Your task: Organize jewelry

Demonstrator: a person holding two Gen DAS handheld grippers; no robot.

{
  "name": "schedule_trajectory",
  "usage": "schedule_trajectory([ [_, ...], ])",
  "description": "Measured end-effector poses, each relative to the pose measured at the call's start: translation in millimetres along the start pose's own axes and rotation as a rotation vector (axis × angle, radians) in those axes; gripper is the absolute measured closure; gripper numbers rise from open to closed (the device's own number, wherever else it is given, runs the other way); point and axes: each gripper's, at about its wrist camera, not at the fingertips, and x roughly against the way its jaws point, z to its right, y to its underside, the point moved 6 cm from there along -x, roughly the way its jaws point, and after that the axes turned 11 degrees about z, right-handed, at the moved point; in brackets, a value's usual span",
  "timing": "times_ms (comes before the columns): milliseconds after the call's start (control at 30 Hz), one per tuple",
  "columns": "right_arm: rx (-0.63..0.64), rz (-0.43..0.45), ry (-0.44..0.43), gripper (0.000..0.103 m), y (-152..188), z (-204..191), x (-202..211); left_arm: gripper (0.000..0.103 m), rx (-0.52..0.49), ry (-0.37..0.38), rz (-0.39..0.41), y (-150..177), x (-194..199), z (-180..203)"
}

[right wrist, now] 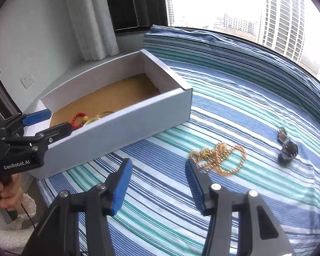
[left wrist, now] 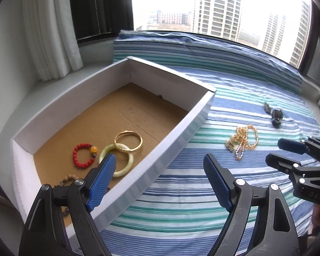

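Note:
A white box [left wrist: 187, 132] with a brown cardboard floor sits on a striped cloth. In it lie a gold bangle [left wrist: 128, 142], a pale green bangle [left wrist: 125, 166], a red bead bracelet [left wrist: 83, 155] and brown beads [left wrist: 69, 180]. A gold chain necklace [left wrist: 243, 141] [right wrist: 221, 159] and a dark watch [left wrist: 276, 115] [right wrist: 287, 150] lie on the cloth. My left gripper [left wrist: 160, 170] is open and empty above the box's near wall; it also shows in the right wrist view [right wrist: 53, 120]. My right gripper [right wrist: 159, 181] is open and empty, just short of the necklace; it also shows in the left wrist view [left wrist: 279, 151].
The blue, green and white striped cloth [right wrist: 245, 111] covers a window bench. A white curtain [left wrist: 51, 32] hangs at the left. A white ledge [left wrist: 15, 106] runs behind the box. A wall socket [right wrist: 27, 80] is at the left.

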Motion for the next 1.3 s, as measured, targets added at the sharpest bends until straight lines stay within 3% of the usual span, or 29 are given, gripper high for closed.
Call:
schedule_trajectory([
  [300,-0.153,-0.027,0.083,0.050,71,62,32,0.018,-0.032,0.063,-0.046,18,-16,49],
  [633,-0.324,-0.092,0.161,0.050,135,133,39,0.018,-0.106,0.118,-0.168,72,-36,84],
  [900,-0.623,-0.026,0.300,0.050,94,281,11,0.018,-0.119,0.116,-0.197,90,-37,84],
  [1000,-0.684,0.000,0.335,0.050,74,315,-8,0.016,-0.119,0.089,-0.200,95,-35,73],
  [1100,-0.586,0.004,0.305,0.050,47,315,-36,0.016,-0.101,0.073,-0.220,101,-37,61],
  [1300,-0.377,-0.081,0.395,0.051,30,314,-96,0.016,-0.090,0.059,-0.240,108,-37,49],
])
